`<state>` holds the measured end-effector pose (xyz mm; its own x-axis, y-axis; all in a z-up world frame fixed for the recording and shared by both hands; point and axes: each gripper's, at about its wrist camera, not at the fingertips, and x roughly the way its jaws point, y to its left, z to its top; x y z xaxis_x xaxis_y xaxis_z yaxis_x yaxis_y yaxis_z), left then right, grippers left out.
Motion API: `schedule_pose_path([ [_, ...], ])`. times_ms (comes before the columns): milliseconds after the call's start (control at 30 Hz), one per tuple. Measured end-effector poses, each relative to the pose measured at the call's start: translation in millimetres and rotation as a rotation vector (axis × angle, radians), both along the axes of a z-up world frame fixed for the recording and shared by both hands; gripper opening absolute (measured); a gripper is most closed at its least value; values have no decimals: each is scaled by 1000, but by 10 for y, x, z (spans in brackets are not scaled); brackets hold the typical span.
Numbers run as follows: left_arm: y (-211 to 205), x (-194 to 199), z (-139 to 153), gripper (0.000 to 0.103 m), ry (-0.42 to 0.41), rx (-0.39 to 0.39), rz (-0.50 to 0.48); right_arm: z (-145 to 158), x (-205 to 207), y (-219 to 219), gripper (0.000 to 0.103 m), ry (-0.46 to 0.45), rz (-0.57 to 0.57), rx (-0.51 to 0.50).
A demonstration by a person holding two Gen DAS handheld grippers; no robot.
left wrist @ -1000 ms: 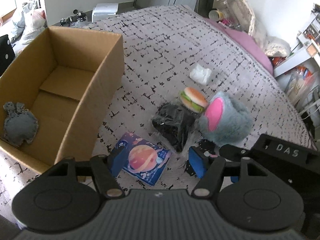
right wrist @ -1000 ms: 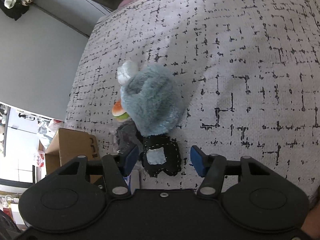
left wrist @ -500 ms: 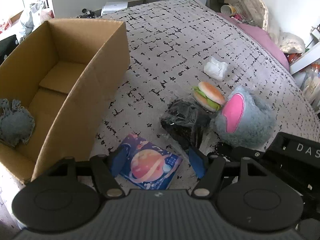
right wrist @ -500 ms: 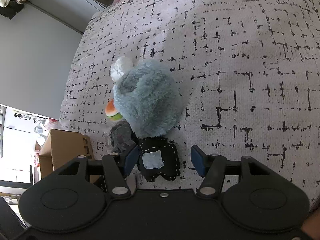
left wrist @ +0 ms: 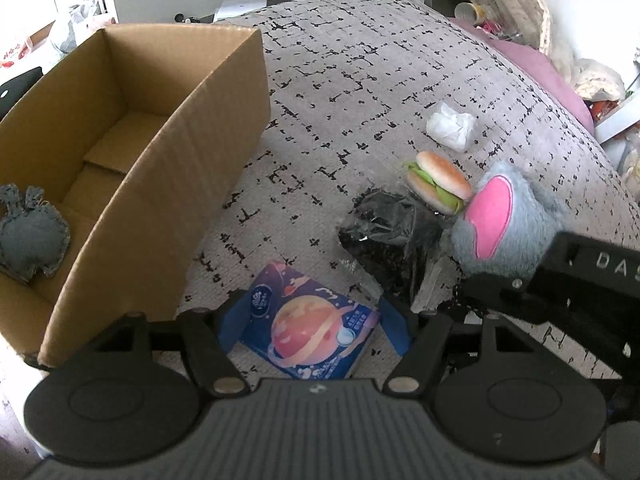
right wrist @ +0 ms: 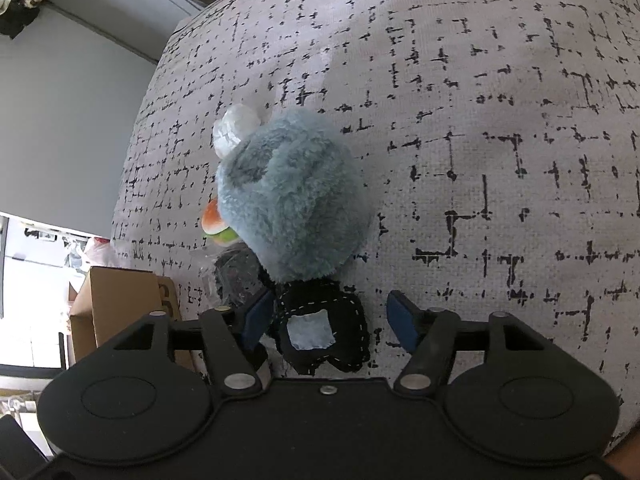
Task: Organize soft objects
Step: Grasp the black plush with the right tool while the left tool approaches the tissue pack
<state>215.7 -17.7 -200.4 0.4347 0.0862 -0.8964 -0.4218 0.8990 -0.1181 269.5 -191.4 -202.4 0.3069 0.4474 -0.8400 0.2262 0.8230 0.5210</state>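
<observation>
On the patterned bedspread [right wrist: 480,80], a black stitched soft toy [right wrist: 320,328] is straddled by the just-widened, untouching jaws of the right gripper [right wrist: 332,316], while a blue tissue pack [left wrist: 308,328] is bracketed loosely by the parted left gripper [left wrist: 312,326] beside the cardboard box [left wrist: 200,152].

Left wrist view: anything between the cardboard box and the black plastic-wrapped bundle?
Bare bedspread only between the cardboard box and the black bundle; the blue planet-print packet lies nearer the camera, off that line.
</observation>
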Motion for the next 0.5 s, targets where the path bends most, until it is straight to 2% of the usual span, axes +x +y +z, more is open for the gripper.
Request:
schedule_pose_path([
  [100, 13, -13, 2, 66, -10, -9, -2, -1, 4, 40, 69, -7, 20, -9],
  [200, 20, -31, 44, 51, -34, -32, -9, -11, 6, 67, 67, -13, 38, -33],
  [267, 12, -38, 86, 43, -47, -42, -10, -7, 8, 84, 59, -22, 45, -60],
  [333, 23, -45, 111, 33, -61, -63, -4, -5, 6, 90, 43, -27, 42, -83],
  [400, 36, -48, 115, 28, -63, -96, 3, -17, 11, 72, 34, -28, 39, -94],
  [433, 35, -49, 126, 22, -65, -103, 3, -22, 8, 62, 32, -30, 38, -91],
  [467, 35, -50, 128, 4, -68, -117, -3, -19, 5, 62, 30, -36, 42, -91],
  [500, 46, -45, 115, 0, -57, -145, -2, -14, -2, 59, 28, -41, 44, -90],
])
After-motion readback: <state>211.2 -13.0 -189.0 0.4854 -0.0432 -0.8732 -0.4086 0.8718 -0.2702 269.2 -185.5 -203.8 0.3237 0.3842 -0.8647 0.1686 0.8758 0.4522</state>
